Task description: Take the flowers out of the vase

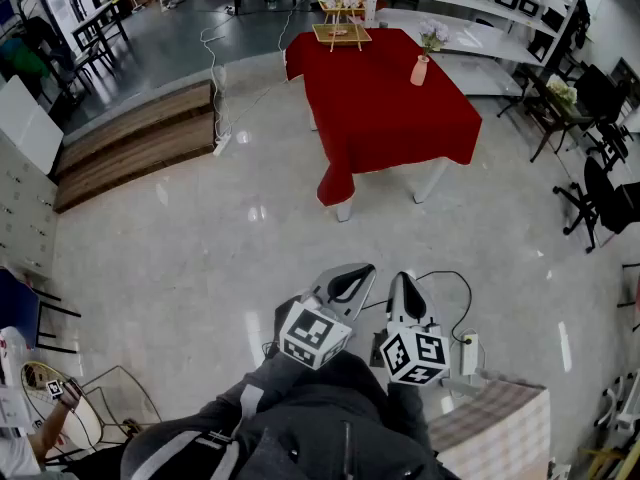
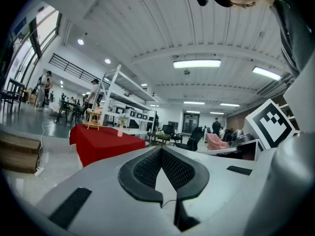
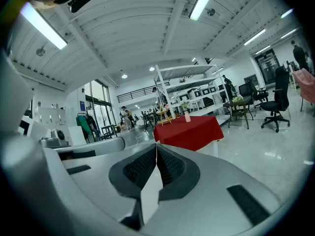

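Observation:
A small pink vase [image 1: 420,70] holding pale flowers [image 1: 433,36] stands on the red-clothed table [image 1: 385,118] far ahead, near its back right side. Both grippers are held close to my body, well short of the table. My left gripper [image 1: 364,269] is shut with nothing in it, its tips meeting [image 2: 161,149]. Beside it my right gripper [image 1: 403,279] is also shut and empty [image 3: 156,145]. The left gripper view shows the vase [image 2: 120,131] small and distant on the table [image 2: 106,144]. In the right gripper view the vase [image 3: 187,117] stands on the table [image 3: 189,132].
A wooden tiered stand [image 1: 342,18] sits at the table's far end. White shelving [image 1: 480,8] runs behind it, office chairs [image 1: 605,193] to the right. Wooden steps [image 1: 135,143] lie left. A power strip [image 1: 468,353] and a cloth-covered box [image 1: 500,428] are near my right.

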